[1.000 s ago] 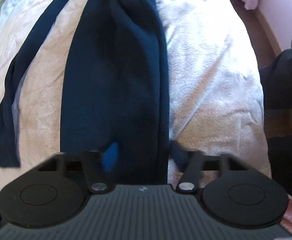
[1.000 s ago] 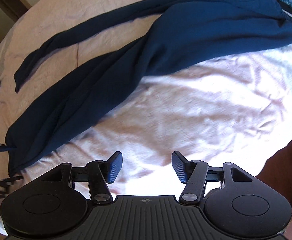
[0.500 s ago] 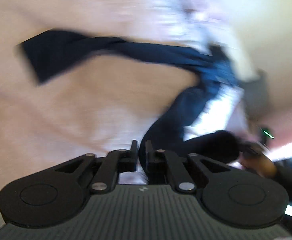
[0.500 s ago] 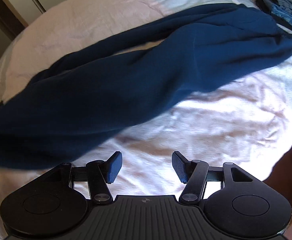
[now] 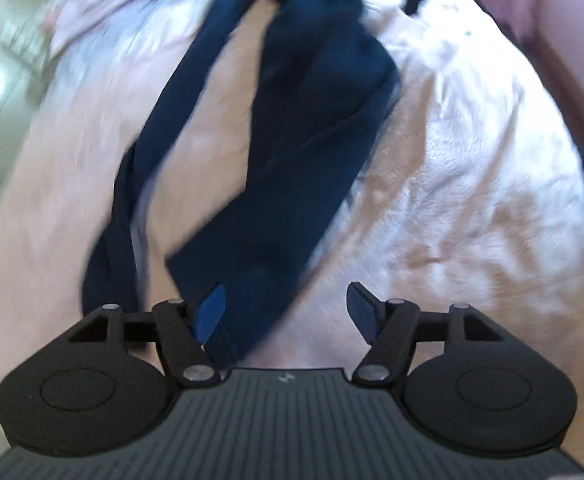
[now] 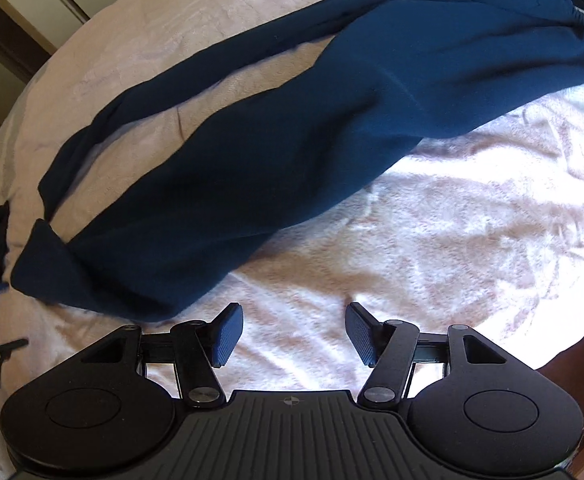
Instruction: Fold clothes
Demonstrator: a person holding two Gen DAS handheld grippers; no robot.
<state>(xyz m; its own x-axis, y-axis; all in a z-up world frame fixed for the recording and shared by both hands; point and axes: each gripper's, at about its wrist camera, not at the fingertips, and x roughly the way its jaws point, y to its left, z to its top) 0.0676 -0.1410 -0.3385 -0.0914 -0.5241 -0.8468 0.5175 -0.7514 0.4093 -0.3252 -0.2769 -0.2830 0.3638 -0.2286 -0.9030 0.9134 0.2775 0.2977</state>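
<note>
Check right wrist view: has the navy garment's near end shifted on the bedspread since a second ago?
Yes. The navy garment now lies closer to the right tongs, covering more of the pink bedspread.

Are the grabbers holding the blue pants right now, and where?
No. The left gripper has just been opening; the navy pants' leg end lies between its jaws, unpinched. The right gripper is open over the pink blanket.

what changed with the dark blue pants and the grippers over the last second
The left gripper was shut half a second ago; its jaws have just opened, and the near leg end of the dark blue pants lies loose between them on the pink blanket. That leg now lies wider, with its cuff folded over. The right gripper stayed open and empty over bare blanket.
</note>
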